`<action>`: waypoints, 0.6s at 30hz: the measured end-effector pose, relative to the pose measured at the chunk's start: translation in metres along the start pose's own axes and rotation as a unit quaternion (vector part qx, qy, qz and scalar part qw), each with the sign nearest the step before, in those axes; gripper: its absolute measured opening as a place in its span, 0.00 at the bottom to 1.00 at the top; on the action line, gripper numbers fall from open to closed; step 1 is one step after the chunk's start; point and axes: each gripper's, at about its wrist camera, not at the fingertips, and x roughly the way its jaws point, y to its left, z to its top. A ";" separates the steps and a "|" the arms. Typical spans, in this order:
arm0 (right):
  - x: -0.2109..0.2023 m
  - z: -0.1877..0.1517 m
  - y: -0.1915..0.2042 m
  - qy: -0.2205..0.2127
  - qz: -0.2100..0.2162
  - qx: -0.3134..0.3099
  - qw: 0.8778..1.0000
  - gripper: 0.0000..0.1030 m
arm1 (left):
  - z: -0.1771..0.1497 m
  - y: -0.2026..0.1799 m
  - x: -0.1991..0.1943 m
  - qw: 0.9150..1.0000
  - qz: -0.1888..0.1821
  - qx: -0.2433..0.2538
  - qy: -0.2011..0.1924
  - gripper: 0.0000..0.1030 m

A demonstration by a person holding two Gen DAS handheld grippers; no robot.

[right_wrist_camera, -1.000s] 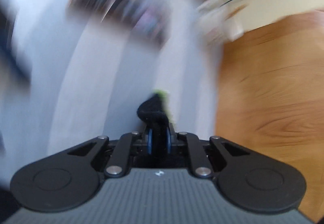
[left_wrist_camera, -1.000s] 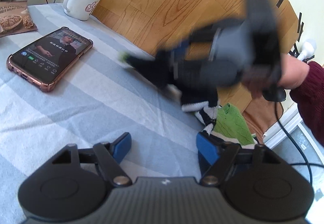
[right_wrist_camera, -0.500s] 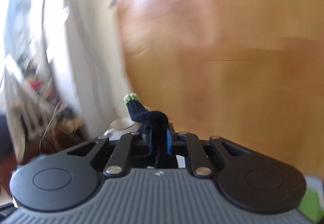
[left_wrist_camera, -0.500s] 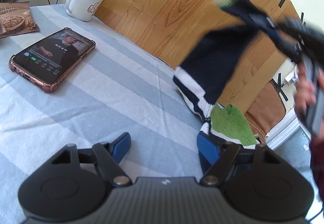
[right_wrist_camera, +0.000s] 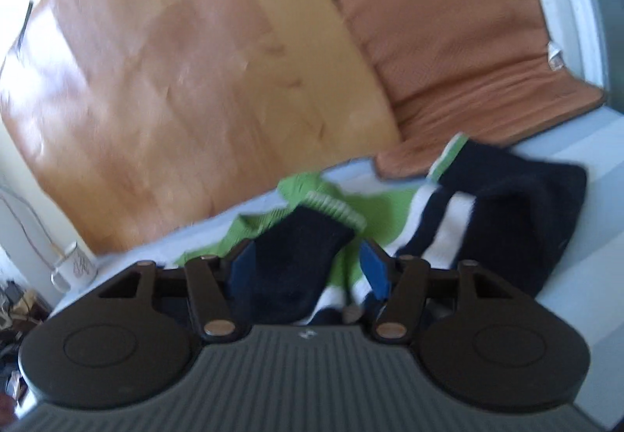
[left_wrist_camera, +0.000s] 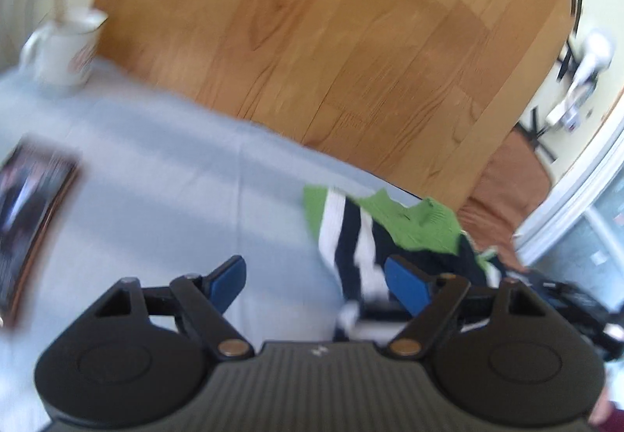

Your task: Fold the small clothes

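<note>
The right gripper [right_wrist_camera: 308, 272] was seen with its jaws just spread apart, and a navy sleeve of the small sweater [right_wrist_camera: 503, 221] was still lying loose between the blue pads [right_wrist_camera: 242, 268], not pinched. The rest of the sweater, navy with white stripes and green trim, was heaped just ahead and to the right of that claw on the striped tablecloth [right_wrist_camera: 585, 264].

The left gripper [left_wrist_camera: 316, 280] was held wide open too, its jaws just eased a bit wider, nothing clamped. The sweater [left_wrist_camera: 351, 237] was bunched against its right pad [left_wrist_camera: 407, 283], partly hidden behind it.

Everything was smeared by blur: mug [left_wrist_camera: 64, 53] and phone [left_wrist_camera: 31, 213] off to the left were barely made out.
</note>
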 end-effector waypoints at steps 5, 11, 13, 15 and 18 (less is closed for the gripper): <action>0.009 0.010 -0.007 0.005 0.002 -0.030 1.000 0.61 | 0.010 -0.022 0.073 0.999 -0.001 0.030 0.035 0.78; 0.056 0.019 -0.031 0.042 -0.010 -0.018 0.999 0.61 | -0.010 -0.040 0.117 0.996 0.014 0.067 0.049 0.26; 0.079 0.017 -0.035 0.068 -0.008 -0.009 0.998 0.61 | -0.014 -0.047 0.116 0.995 0.020 0.090 0.040 0.15; 0.101 0.011 -0.037 0.107 0.003 0.000 0.994 0.57 | -0.017 -0.048 0.109 0.995 0.025 0.090 0.021 0.10; 0.104 0.005 -0.023 0.097 0.003 -0.020 0.995 0.23 | -0.016 -0.053 0.094 0.994 0.053 0.090 -0.031 0.09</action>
